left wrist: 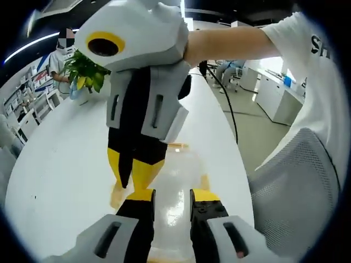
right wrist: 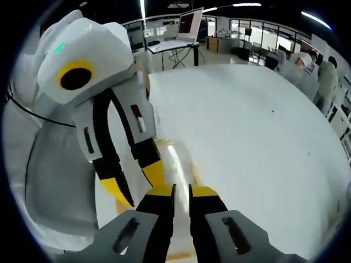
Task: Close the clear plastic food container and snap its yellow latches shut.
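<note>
Left tool (left wrist: 172,201) jaws parted over the clear container (left wrist: 176,181) on the white worktop (left wrist: 60,159), right tool (right wrist: 181,193) jaws nearly closed above the same container (right wrist: 174,164), potted plant (left wrist: 85,70) at the far end.

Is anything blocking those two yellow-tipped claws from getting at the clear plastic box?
Nothing visible does. Both the left gripper and the right gripper are right down at the clear container on the white table, facing each other across it.
</note>
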The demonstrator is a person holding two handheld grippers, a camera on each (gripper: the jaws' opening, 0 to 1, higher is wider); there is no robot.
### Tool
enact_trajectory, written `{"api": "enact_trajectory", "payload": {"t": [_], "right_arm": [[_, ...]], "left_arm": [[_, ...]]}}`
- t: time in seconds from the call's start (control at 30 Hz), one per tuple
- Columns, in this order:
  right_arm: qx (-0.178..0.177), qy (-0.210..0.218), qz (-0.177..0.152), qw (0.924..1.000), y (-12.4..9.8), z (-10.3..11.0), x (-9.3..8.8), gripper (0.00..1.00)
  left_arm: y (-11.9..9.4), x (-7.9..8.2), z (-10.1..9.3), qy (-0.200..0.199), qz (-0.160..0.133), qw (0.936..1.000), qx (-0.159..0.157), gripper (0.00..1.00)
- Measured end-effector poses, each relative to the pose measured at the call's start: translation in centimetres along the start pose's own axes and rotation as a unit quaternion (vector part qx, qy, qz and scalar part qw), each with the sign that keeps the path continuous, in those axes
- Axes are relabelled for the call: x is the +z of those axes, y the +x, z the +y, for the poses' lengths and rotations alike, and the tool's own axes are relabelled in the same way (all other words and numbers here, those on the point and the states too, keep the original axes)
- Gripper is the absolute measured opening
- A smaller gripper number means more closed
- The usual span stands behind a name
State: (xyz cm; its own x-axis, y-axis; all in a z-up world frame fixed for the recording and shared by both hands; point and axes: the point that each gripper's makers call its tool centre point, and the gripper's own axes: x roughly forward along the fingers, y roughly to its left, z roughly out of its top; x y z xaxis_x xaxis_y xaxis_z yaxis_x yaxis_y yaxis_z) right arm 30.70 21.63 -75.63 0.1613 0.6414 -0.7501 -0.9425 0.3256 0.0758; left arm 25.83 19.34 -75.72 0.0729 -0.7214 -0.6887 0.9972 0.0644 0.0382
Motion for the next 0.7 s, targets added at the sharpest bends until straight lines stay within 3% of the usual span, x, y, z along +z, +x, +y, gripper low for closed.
{"api": "enact_trajectory", "payload": {"t": [0.2,0.37,0.5,0.7], "right_arm": [[0.004,0.001,0.008,1.0000,0.3,0.0,-0.2,0.16],[0.011,0.016,0.011,0.9998,0.3,-0.4,-0.3,0.20],[0.011,0.025,0.013,0.9995,0.4,-0.9,-0.5,0.24],[0.024,0.038,0.018,0.9988,0.7,-1.2,-0.9,0.26]], "left_arm": [[0.2,-0.7,-0.8,0.014,0.019,0.9997,-0.002,0.26],[0.0,-0.4,-1.0,0.043,0.019,0.9988,0.012,0.28],[0.0,-0.5,-1.0,0.039,0.021,0.9989,0.016,0.33],[-0.3,-0.3,-1.1,0.076,0.026,0.9958,0.045,0.34]]}}
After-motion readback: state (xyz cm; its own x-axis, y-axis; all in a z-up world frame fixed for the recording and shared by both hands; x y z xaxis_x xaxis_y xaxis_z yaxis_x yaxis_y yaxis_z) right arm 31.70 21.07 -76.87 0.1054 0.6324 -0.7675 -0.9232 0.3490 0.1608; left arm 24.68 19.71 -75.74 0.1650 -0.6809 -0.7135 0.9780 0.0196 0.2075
